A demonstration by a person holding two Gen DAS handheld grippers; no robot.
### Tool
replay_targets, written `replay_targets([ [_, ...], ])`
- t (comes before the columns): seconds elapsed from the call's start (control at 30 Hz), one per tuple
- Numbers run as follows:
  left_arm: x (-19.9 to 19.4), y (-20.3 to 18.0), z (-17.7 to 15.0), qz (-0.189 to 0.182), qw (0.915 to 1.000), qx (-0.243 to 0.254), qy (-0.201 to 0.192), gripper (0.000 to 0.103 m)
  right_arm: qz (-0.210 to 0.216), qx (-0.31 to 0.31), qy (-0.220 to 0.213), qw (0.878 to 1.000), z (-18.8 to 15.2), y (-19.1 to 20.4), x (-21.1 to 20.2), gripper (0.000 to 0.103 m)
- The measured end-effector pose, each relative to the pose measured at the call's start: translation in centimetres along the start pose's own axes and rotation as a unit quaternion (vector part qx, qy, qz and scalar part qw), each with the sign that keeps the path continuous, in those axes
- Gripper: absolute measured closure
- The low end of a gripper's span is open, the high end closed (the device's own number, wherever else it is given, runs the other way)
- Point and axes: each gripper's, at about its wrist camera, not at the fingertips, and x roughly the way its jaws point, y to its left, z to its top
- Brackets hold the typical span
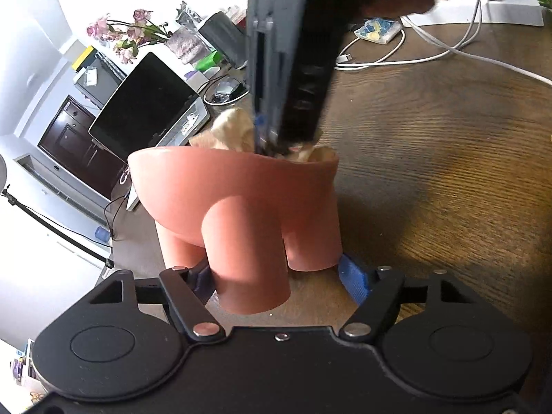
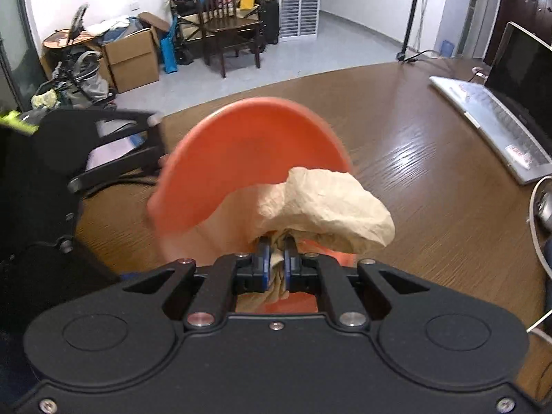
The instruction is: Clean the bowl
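Wiping the pink bowl (image 1: 220,186) with a wad of paper, on the wooden table (image 1: 431,158).

The bowl is salmon-pink plastic, smooth, standing on three stubby round legs; in my right wrist view its inside (image 2: 252,158) looks orange and tilts toward me, blurred at the rim. My left gripper (image 1: 276,276) has its blue fingers spread wide on either side of the nearest leg; I cannot tell whether they touch it. My right gripper (image 2: 277,258) is pinched tight on a crumpled tan paper towel (image 2: 327,207), which bulges out over the bowl's edge and down inside it. Around the bowl the dark wood is bare; farther off sit a keyboard (image 2: 493,117), a dark monitor (image 1: 145,103), white cables (image 1: 414,51) and a vase of pink flowers (image 1: 127,34). Beyond the table, a wooden chair (image 2: 224,24) and cardboard boxes (image 2: 132,57) stand on grey floor.
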Motion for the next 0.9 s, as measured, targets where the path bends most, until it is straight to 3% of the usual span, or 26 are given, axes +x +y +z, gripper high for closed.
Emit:
replay_targets([
  [0.13, 0.7, 0.2, 0.2, -0.006, 1.0, 0.0, -0.001, 0.03, 0.017, 0.006, -0.001, 1.0, -0.3, 1.0, 0.0, 0.094],
  [0.3, 0.7, 0.6, 0.4, -0.027, 0.9993, 0.023, -0.007, 0.039, 0.025, -0.007, -0.005, 1.0, 0.2, 1.7, -0.5, 0.094],
  [0.33, 0.7, 0.7, 0.5, -0.029, 0.9993, 0.022, -0.006, 0.045, 0.025, -0.012, -0.006, 1.0, 0.4, 2.1, -0.9, 0.094],
  [0.37, 0.8, 0.7, 0.5, -0.029, 0.9994, 0.021, -0.004, 0.064, 0.027, -0.017, -0.009, 0.999, 0.6, 2.4, -1.2, 0.094],
  [0.63, 0.9, 0.4, -0.1, -0.043, 0.9991, 0.0, 0.007, 0.065, 0.041, -0.054, -0.039, 0.997, 2.5, 4.7, -3.0, 0.094],
  [0.9, 0.6, 0.5, -0.3, -0.047, 0.9986, -0.025, 0.004, 0.065, -0.003, -0.049, -0.061, 0.997, 3.9, 3.1, -4.7, 0.094],
])
